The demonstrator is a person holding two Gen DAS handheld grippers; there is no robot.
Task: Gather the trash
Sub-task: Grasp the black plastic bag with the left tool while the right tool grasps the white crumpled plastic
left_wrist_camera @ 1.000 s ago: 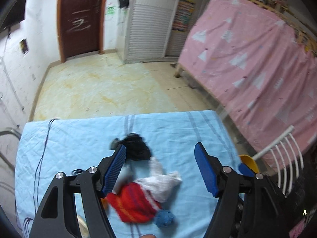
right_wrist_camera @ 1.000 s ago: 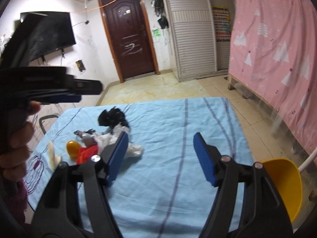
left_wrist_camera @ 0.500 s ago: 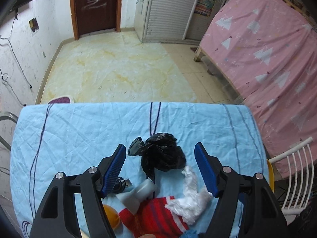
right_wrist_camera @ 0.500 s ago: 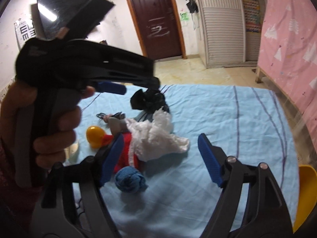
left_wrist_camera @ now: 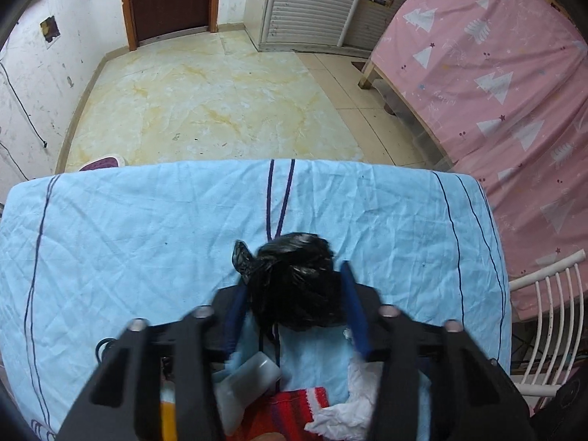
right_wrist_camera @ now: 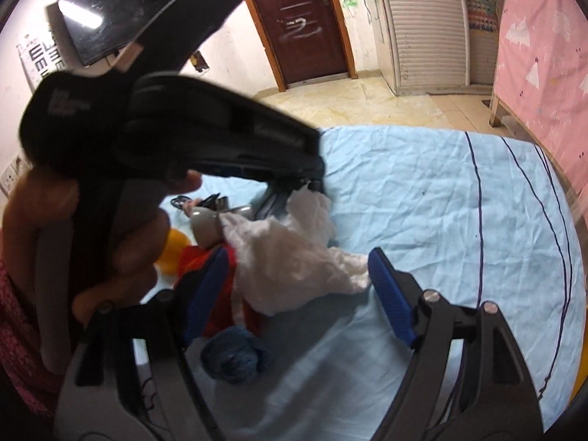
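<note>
A crumpled black plastic bag (left_wrist_camera: pixel 297 279) lies on the light blue tablecloth (left_wrist_camera: pixel 147 239). My left gripper (left_wrist_camera: pixel 294 312) points down over it, its jaws closing with both blue pads against the bag's sides. The right wrist view shows the same gripper (right_wrist_camera: pixel 290 191) from the side, held in a hand (right_wrist_camera: pixel 139 250). A white crumpled tissue (right_wrist_camera: pixel 294 257) lies between the spread fingers of my right gripper (right_wrist_camera: pixel 297 294), which is open and does not press on it. The tissue (left_wrist_camera: pixel 352 397) also shows beside the left gripper's right finger.
Near the tissue lie a red knitted piece (right_wrist_camera: pixel 220 268), a blue yarn ball (right_wrist_camera: pixel 235 360), an orange ball (right_wrist_camera: pixel 172 253) and a pale bottle (left_wrist_camera: pixel 250 378). A white chair (left_wrist_camera: pixel 551 312) and a pink-covered bed (left_wrist_camera: pixel 496 73) stand right of the table.
My left gripper came down over the black bag and its jaws narrowed onto it. My right gripper moved in closer above the white tissue, jaws a little wider.
</note>
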